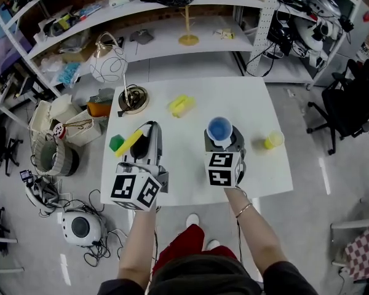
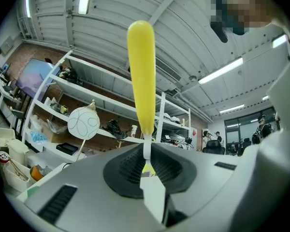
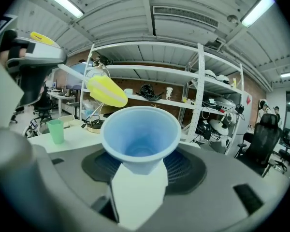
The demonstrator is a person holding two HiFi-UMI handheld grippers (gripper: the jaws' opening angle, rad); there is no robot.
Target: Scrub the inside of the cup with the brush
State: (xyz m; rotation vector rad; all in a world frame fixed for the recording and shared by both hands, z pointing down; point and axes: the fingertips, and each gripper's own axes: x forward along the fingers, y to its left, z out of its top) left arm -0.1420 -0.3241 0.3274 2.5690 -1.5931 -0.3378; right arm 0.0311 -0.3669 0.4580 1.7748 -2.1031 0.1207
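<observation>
While you stand at the near edge of the white table (image 1: 258, 183), your left gripper (image 1: 147, 134) has its jaws shut tight on the thin white neck of the brush (image 2: 141, 76). In the left gripper view the brush's long yellow body sticks straight out past the jaws. Your right gripper (image 3: 139, 178) is closed around the lower part of the blue cup (image 3: 141, 129), whose open mouth faces up in the head view, with nothing to be seen inside it. In the right gripper view the yellow end of the brush hangs up and to the left of the cup's rim, near it but outside the cup and not touching it. From the head view the two grippers sit side by side over the front half of the table, a clear gap between them. A green cup (image 1: 116, 143) stands on the table just beside the left gripper, partly crossed by the brush. A yellow cup (image 1: 273, 141) stands near the table's right edge, apart from the blue cup. Farther back, a yellow lump (image 1: 181, 105) lies near the middle of the table. A round brass-coloured base (image 1: 133, 99) sits toward the far left corner, with a white globe (image 1: 107, 63) on a stalk above it. Beyond the table, white shelves (image 1: 172, 42) carry clutter, and a black office chair (image 1: 347, 106) stands on the grey floor at the right.
</observation>
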